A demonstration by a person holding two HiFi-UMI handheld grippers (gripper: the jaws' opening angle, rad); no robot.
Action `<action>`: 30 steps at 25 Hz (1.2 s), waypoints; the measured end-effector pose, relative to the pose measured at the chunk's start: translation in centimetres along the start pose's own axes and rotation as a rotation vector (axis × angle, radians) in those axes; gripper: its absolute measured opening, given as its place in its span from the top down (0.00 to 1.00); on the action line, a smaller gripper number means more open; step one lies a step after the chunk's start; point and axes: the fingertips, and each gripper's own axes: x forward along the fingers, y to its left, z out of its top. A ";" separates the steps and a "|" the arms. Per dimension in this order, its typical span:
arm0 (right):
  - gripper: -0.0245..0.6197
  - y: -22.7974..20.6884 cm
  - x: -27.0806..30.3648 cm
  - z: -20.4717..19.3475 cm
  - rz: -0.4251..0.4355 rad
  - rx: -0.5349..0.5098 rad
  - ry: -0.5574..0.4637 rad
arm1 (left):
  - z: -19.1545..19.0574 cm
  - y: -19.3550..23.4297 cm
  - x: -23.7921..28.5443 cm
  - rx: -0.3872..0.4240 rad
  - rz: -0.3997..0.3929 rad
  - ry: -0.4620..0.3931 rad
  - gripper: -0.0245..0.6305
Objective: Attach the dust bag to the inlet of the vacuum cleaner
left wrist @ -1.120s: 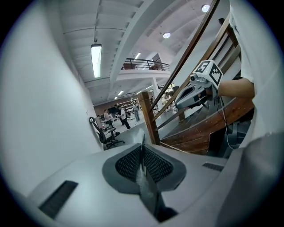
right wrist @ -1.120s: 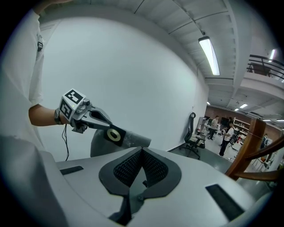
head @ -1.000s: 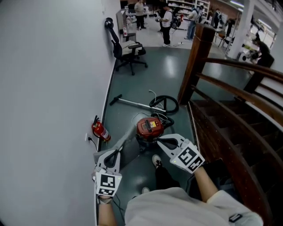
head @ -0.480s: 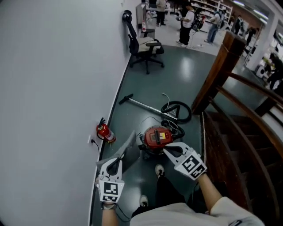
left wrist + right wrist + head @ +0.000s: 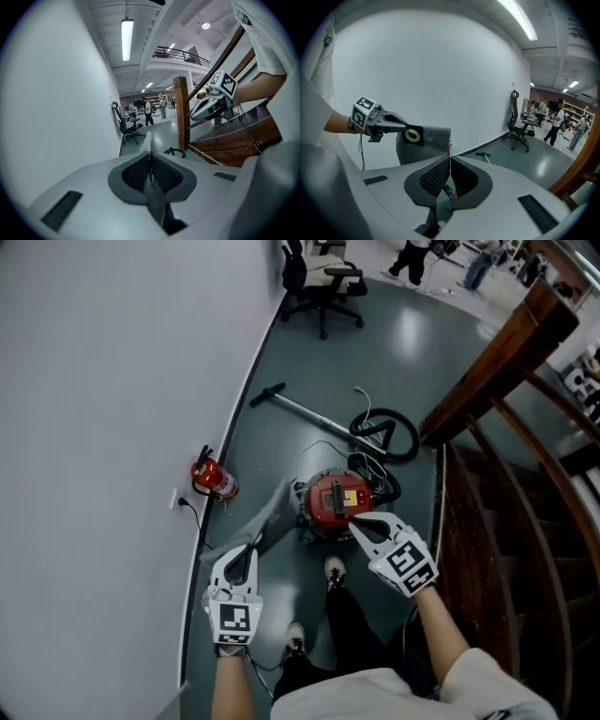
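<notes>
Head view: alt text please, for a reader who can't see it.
A person's left gripper holds a grey dust bag beside a red vacuum cleaner on a dark green floor; the shut right gripper is close to the vacuum's near side. A red fire extinguisher sits by the white wall, and a wooden stair railing runs at right.
</notes>
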 end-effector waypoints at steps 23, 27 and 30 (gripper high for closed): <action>0.92 -4.6 14.2 -17.4 -0.001 0.157 0.198 | -16.2 1.1 5.4 -0.287 0.153 0.147 0.93; 0.92 -5.7 15.7 -19.9 -0.021 0.188 0.219 | -18.8 0.8 7.4 -0.293 0.156 0.160 0.93; 0.92 -7.0 16.2 -21.1 -0.044 0.201 0.229 | -20.4 0.5 9.2 -0.296 0.158 0.170 0.93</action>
